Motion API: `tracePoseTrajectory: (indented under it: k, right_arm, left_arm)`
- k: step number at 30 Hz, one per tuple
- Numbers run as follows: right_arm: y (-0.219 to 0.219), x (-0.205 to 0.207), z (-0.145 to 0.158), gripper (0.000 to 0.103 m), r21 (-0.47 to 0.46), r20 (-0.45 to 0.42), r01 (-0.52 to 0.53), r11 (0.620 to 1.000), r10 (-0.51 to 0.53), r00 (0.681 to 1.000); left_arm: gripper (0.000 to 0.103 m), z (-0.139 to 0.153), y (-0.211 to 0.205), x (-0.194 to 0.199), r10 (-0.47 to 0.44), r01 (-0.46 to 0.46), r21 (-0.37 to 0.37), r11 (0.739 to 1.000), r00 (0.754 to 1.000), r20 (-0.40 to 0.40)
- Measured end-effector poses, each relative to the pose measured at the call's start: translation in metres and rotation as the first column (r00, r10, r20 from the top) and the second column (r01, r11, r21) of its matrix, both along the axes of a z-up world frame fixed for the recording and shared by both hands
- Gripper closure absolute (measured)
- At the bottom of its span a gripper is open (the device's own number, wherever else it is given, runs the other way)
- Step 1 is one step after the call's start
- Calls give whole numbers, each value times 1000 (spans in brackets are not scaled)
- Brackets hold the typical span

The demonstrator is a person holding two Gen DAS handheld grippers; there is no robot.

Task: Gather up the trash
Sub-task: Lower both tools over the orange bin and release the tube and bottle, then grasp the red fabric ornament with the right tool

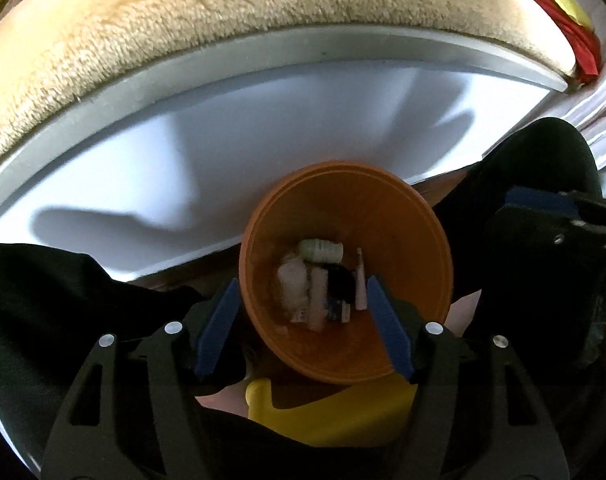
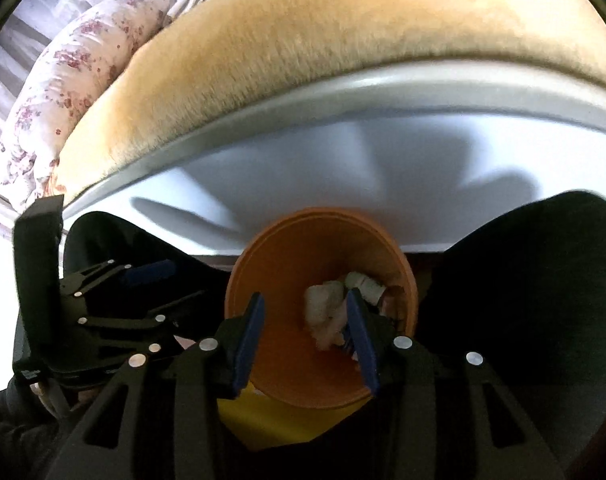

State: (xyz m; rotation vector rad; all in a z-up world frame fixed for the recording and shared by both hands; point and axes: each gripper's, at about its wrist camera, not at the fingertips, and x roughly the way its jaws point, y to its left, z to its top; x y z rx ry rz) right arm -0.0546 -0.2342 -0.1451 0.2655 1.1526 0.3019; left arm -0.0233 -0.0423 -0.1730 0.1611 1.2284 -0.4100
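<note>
Orange bin [image 1: 345, 344] upright, mouth up; small bottle [image 1: 322, 251] lies sideways.

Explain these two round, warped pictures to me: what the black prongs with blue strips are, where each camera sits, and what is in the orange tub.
No robot here: a person holds a handheld two-fingered tool in each hand, each carrying a wide-angle camera looking along its fingers. One picture comes from the left tool, the other from the right tool. Both point down into an orange bin holding trash: a small pale bottle, crumpled white paper and other bits. Both tools are open and empty. Behind is a white bed frame with a beige fuzzy blanket.
</note>
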Motion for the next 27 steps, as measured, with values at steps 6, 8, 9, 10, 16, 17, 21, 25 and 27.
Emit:
tracePoseTrajectory:
  k: [6, 8, 9, 10, 16, 17, 21, 25, 27]
  right_arm:
    - [-7, 2, 67, 59, 22, 169, -34, 999, 30, 985]
    - [-22, 20, 98, 55, 31, 233, -19, 999, 11, 973]
    - [-29, 30, 105, 55, 30, 249, -5, 1000, -2, 969]
    - [-37, 42, 114, 54, 26, 268, 14, 1000, -20, 963]
    - [-75, 153, 136, 49, -49, 321, 148, 988, -125, 939]
    - [-78, 164, 134, 49, -53, 321, 159, 986, -134, 938]
    - [-79, 224, 128, 47, -90, 302, 180, 980, -146, 942]
    - [-77, 264, 119, 44, -162, 284, 199, 966, -147, 947]
    - [-76, 279, 116, 40, -191, 278, 197, 962, -139, 951]
  left_arm:
    - [38, 37, 5, -7, -18, 20, -26, 999, 996, 88]
    - [38, 57, 5, -7, -28, 34, -46, 998, 991, 134]
    - [37, 72, 5, -7, -31, 42, -59, 997, 984, 174]
    - [33, 81, 4, -8, -31, 45, -66, 997, 979, 200]
    - [27, 115, -1, -6, -7, 42, -113, 993, 955, 297]
    - [27, 115, -3, -5, -5, 39, -107, 994, 953, 302]
    - [27, 107, -9, -2, -5, 33, -91, 995, 957, 291]
    - [27, 98, -6, 2, 0, 26, -93, 995, 964, 267]
    - [27, 98, -5, 5, 5, 21, -97, 995, 965, 261]
